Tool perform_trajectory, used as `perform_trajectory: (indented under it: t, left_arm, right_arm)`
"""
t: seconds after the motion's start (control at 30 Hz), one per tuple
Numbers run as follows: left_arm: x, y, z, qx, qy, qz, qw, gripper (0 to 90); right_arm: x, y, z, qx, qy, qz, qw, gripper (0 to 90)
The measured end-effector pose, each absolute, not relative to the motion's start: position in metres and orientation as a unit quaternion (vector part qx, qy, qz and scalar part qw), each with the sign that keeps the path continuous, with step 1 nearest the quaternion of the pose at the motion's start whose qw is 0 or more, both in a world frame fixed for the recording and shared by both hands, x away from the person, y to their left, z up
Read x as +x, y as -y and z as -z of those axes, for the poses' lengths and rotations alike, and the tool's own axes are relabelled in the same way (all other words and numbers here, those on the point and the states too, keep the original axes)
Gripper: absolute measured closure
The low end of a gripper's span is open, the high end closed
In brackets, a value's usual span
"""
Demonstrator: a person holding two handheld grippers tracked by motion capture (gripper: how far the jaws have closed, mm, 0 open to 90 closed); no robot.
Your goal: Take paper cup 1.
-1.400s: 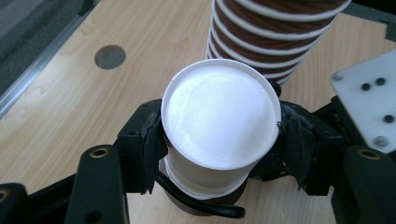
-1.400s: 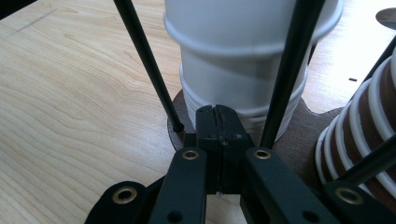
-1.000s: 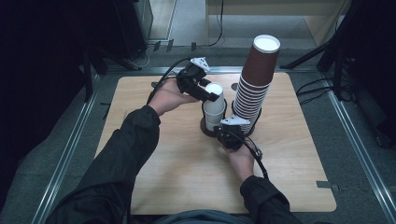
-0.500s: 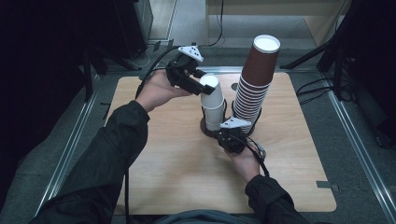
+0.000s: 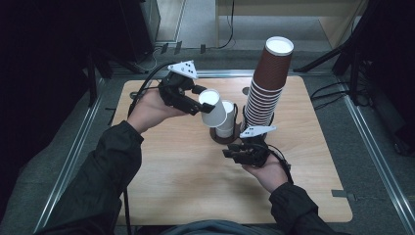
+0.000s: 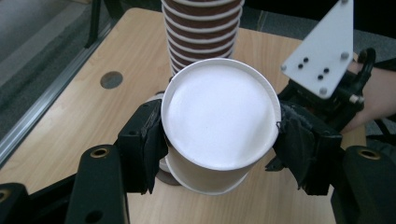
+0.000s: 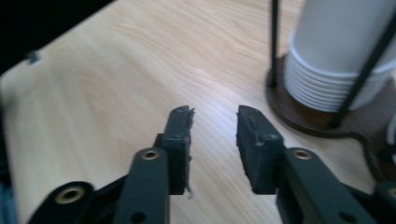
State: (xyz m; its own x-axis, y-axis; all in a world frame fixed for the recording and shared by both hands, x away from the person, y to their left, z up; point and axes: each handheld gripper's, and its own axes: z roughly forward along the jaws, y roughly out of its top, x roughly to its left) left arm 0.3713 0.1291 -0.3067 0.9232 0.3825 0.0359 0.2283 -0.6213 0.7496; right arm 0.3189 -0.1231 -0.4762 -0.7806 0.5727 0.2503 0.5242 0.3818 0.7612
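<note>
- Grip first: left gripper (image 5: 196, 106) clamped on a white cup (image 6: 219, 126) just under the rim, one pad on each side, mouth tipped toward the gripper's own camera.
- Held in the air above the table (image 5: 186, 186), up and to the left of the short white stack (image 5: 226, 126), apart from it.
- Right gripper (image 5: 230, 153) low over the wood in front of the holder's dark round base (image 7: 303, 116), jaws just opened and standing apart, nothing between them, touching neither base nor stack.
- White stack seated inside the thin wire holder, with a tall brown stack (image 5: 266, 88) just beside it on the right, close enough to be knocked.
- Judged step in hand: carrying off one cup freshly parted from the stack.
- To do it well: keep the squeeze light and even, thin paper being likely to buckle under a hard pinch.
- Hold the pads where they sit, high on the wall near the rolled rim, probably the stiffest part.
- Move the cup further up and leftward, away from the wire uprights and the brown tower.
- Level the cup before setting it down, bottom first, on bare wood well apart from both stacks.
- Keep the free gripper near the base, ready to steady the holder if another cup needs pulling.
- Worth checking for a second cup nested inside or beneath; not possible to tell from these views.
</note>
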Motion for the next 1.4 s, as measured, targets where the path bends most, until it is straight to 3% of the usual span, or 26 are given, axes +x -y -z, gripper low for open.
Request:
perform_trajectory:
  t: [0.23,0.43,0.7,0.93,1.4]
  left_arm:
    - [0.357,-0.143,0.320,0.894,-0.181,-0.086,0.401,35.8]
    - [0.344,-0.155,0.341,0.890,-0.193,-0.076,0.407,35.8]
    - [0.334,-0.160,0.372,0.888,-0.202,-0.056,0.410,35.8]
    - [0.328,-0.158,0.391,0.893,-0.200,-0.054,0.400,35.8]
    - [0.327,-0.152,0.419,0.900,-0.194,-0.040,0.388,35.8]
  right_arm:
    - [0.313,0.123,0.475,0.283,-0.852,-0.440,0.013,46.7]
    - [0.311,0.130,0.474,0.258,-0.850,-0.459,0.005,41.1]
    - [0.310,0.137,0.471,0.249,-0.844,-0.474,-0.010,44.1]
    - [0.315,0.127,0.480,0.224,-0.871,-0.436,0.001,36.6]
    - [0.321,0.128,0.475,0.217,-0.863,-0.455,-0.015,31.6]
